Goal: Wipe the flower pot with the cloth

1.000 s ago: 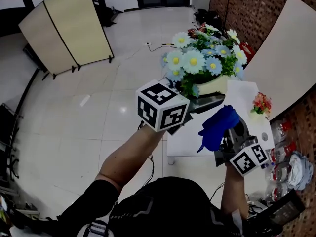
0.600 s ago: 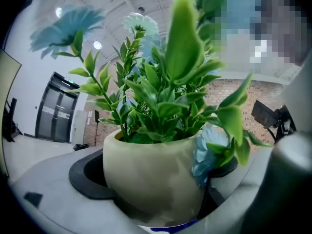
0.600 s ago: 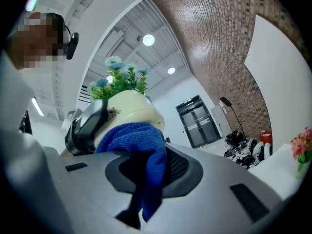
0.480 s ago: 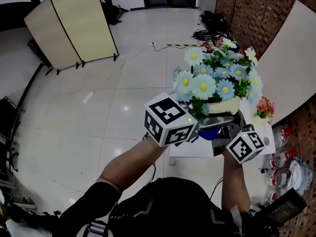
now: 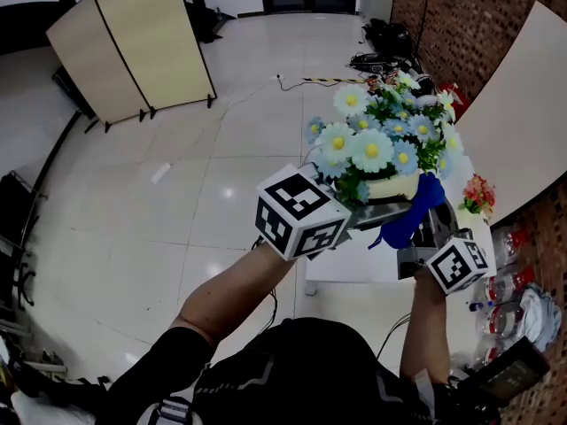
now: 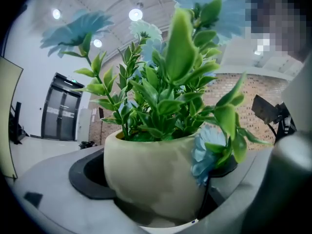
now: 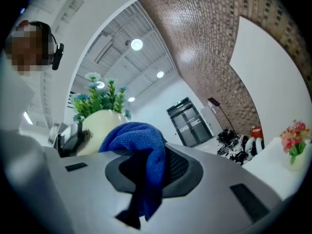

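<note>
the left gripper (image 5: 376, 209) is clenching the pot (image 6: 146, 174): its jaws are pressing on either side of the cream wall, low down near the base. it is holding the pot up in front of the person, seemingly lifted clear of the white table (image 5: 354, 257) below. blue and white flowers (image 5: 370, 145) are spreading wide above the rim and overhanging it on the near side.

the right gripper (image 7: 146, 179) is grasping the cloth (image 7: 142, 147), a blue bunch pinched between its jaws with a loose tail hanging down. in the head view the bunch is lying against the right side of the pot, just under the rim; whether it is actually pressing there or only sitting just beside it is hard to tell.

this looks like the wiping step itself, with the cloth working on the right flank of the pot and much of the wall probably not covered yet.

the next move is calling for a firm stroke of the cloth along the curved wall, with the right jaws staying tight so the bunch is not slipping out. the left gripper is needing to hold steady against that push, or turn the pot to bring a fresh side round. the flowers are hanging close, so the cloth is better kept below the rim.
</note>
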{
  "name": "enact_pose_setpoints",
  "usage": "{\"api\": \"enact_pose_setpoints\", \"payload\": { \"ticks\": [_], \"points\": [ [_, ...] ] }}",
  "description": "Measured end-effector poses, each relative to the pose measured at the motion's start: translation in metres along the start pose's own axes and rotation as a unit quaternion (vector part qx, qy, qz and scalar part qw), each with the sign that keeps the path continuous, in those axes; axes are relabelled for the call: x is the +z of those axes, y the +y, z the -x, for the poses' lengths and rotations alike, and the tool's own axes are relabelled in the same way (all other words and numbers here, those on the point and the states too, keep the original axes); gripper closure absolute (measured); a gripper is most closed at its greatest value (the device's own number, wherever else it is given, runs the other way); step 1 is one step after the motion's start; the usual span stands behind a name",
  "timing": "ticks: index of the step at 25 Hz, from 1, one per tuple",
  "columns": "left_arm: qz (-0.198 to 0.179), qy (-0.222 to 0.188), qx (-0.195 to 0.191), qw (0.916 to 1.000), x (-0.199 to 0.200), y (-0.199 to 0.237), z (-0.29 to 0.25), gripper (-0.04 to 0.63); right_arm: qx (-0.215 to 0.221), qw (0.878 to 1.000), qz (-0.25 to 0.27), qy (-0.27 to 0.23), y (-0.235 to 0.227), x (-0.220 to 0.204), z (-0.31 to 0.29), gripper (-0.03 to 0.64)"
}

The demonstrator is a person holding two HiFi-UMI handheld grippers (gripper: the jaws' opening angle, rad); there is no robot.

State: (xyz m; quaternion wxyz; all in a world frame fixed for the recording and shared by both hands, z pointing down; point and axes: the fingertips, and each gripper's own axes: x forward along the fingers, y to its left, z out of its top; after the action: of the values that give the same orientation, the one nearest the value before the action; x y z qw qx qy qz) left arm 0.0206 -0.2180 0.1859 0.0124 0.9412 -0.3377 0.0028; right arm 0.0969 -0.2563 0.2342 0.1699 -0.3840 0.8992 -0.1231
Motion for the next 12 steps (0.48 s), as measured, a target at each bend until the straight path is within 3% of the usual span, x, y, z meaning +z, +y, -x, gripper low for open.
{"api": "enact_pose_setpoints", "payload": {
  "ticks": [4,7,12],
  "points": [
    [0.002,0.008,0.009,0.9999,-0.004,0.003,-0.002,0.031,0.016,0.999,0.039,-0.012,0.014,0.021,0.021,0.554],
    [-0.002,0.016,0.011,0.9998,-0.006,0.005,-0.001,0.031,0.026,0.998,0.052,-0.001,0.036,0.010,0.023,0.554],
    [-0.002,0.013,0.001,0.9999,-0.004,0.002,-0.002,0.031,0.046,0.998,-0.030,0.038,0.060,-0.046,0.009,0.554]
  ]
}}
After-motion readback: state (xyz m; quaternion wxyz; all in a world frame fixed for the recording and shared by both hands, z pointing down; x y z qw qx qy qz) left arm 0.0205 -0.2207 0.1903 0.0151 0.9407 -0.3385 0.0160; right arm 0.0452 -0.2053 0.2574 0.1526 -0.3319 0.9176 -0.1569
